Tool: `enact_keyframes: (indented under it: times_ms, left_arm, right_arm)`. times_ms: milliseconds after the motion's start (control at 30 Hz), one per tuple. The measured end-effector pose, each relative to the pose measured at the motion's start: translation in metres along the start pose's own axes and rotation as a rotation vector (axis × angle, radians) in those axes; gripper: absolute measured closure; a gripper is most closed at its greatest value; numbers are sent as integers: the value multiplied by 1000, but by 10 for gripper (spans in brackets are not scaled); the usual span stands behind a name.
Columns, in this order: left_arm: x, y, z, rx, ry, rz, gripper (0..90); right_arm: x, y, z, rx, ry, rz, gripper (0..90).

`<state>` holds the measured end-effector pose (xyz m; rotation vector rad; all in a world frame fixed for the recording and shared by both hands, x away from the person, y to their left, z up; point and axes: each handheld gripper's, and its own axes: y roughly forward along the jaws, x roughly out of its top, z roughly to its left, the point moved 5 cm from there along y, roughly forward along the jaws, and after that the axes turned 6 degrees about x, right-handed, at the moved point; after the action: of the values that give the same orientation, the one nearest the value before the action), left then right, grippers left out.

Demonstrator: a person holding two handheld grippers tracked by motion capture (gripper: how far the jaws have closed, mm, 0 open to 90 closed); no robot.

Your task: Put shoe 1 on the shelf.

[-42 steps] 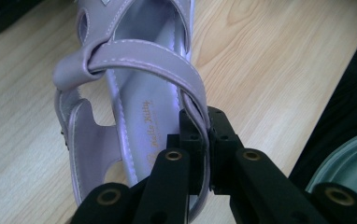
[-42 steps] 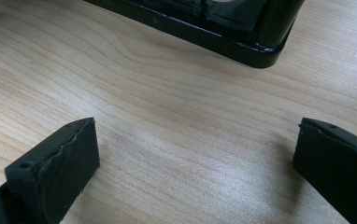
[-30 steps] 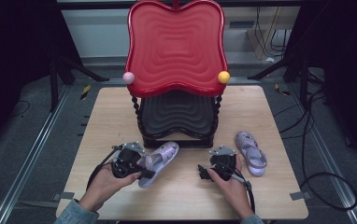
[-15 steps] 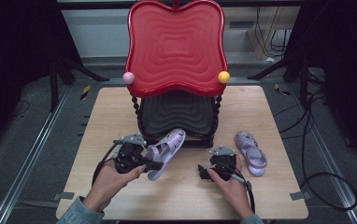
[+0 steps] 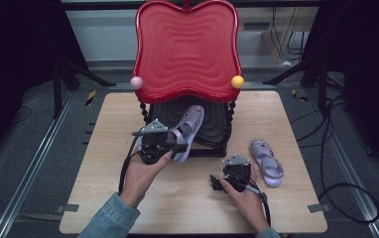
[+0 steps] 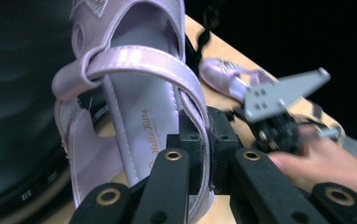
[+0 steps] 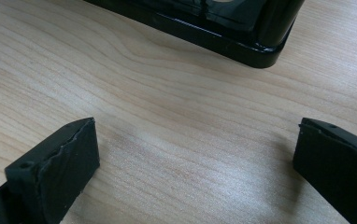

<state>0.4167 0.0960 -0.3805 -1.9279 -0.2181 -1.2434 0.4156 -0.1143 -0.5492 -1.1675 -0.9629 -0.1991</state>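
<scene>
A glossy lilac child's sandal (image 5: 187,130) with crossing straps and gold script on its insole is clamped by its side edge in the left gripper (image 5: 170,145), raised off the wooden worktop (image 5: 103,148) at the black lower shelf (image 5: 212,126) of the red wavy rack (image 5: 187,49). Its long axis is tilted, toe pointed up and away toward the rack. The right gripper (image 5: 217,184) is held with jaws spread wide over bare worktop.

Even overhead light brightens the table (image 5: 103,148); the surroundings fall dark. Beyond the left gripper (image 6: 200,154), the lilac sandal (image 6: 134,116) shows soft sheen, while the far hand blurs. Between the right gripper's (image 7: 195,163) jaws, wood gleams palely.
</scene>
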Motion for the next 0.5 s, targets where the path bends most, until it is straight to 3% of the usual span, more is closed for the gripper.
enact_keyframes:
  times_ms: [300,500]
  left_arm:
    - [12,13,17,81,-54,-78,863]
    - [17,21,28,172,-59,-141,864]
  right_arm:
    - [0,0,0,-1,0,0,7]
    - [0,0,0,0,1,-1,7]
